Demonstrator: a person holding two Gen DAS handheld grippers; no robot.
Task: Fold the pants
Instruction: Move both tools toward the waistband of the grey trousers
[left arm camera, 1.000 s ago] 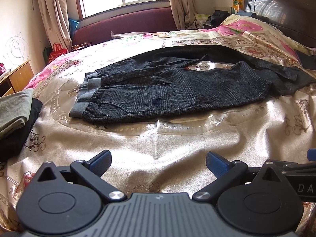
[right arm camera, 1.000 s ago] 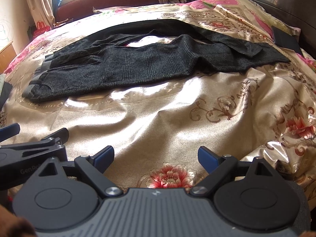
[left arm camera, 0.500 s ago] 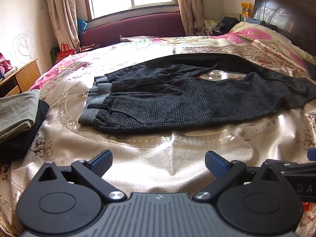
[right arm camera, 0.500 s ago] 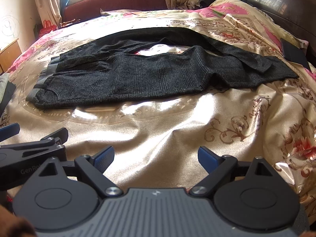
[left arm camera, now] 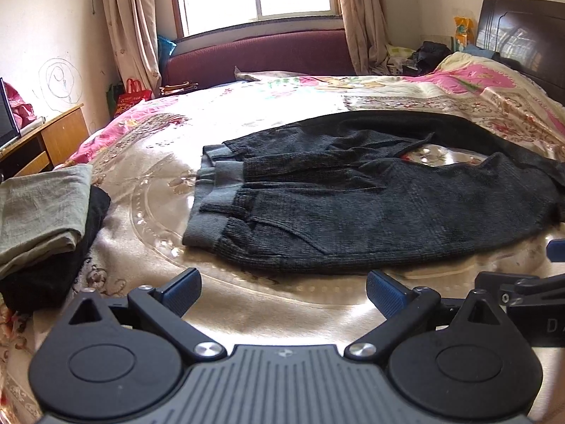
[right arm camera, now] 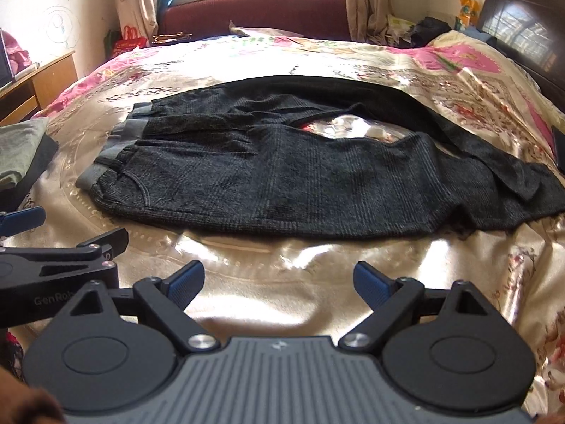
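1. We see the dark charcoal ribbed pants (left arm camera: 370, 208) lying flat on the bed's shiny gold floral bedspread (left arm camera: 282, 304), grey elastic waistband (left arm camera: 215, 205) to our left, the two legs running right and splayed apart so a patch of bedspread shows between them. They are not yet folded.
2. Against the frames from a second ago, the pants fill more of both views and sit nearer the lower edge: both tools have come forward and a little higher over the bed. The cloth itself has not moved.
3. Our left tool (left arm camera: 282, 291) hangs just short of the near hem by the waistband, its blue-padded fingers spread wide and holding nothing.
4. Our right tool (right arm camera: 279, 284) hangs beside it, short of the near leg, likewise spread and empty.
5. We judge this as the approach ending; the first grasp has not begun. The likely first move is to lay one leg over the other, and the splayed far leg may need straightening.
6. Further out, a folded grey-green cloth on a black one (left arm camera: 42, 212) lies at the bed's left edge, well apart from the pants.
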